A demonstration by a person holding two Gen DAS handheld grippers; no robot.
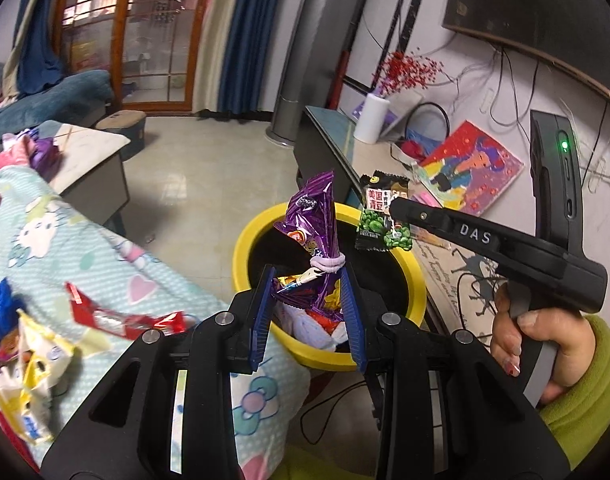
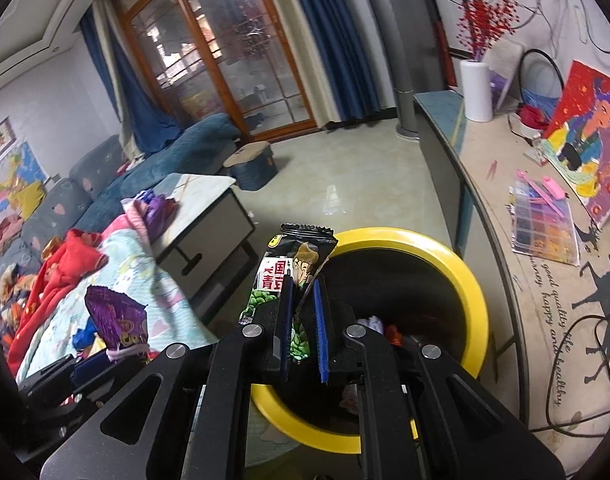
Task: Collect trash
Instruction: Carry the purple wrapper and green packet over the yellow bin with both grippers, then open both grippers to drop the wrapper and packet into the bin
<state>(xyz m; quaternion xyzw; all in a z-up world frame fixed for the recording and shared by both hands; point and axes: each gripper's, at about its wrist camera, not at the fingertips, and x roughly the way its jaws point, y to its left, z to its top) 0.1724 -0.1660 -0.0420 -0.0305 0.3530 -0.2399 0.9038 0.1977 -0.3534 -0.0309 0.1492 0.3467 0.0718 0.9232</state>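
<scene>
A living room lies ahead of you, with a patterned blanket [image 1: 105,248] strewn with wrappers on the left and a long worktop [image 2: 545,280] on the right. Between them stands the yellow bin [image 1: 415,276]. Your left gripper [image 1: 309,312] has its fingers clenched on a purple snack bag [image 1: 317,220] above the bin's near left side, while your right gripper [image 2: 303,320] pinches a green pea packet [image 2: 293,268] over the rim.

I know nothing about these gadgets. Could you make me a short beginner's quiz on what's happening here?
1. True or false: the left hand-held gripper holds a crinkly purple foil snack bag.
2. What does the right hand-held gripper hold?
A. a black-and-green pea packet
B. a glass bottle
3. What colour is the rim of the round bin?

Key: 1 true; 2 A; 3 yellow.
</scene>
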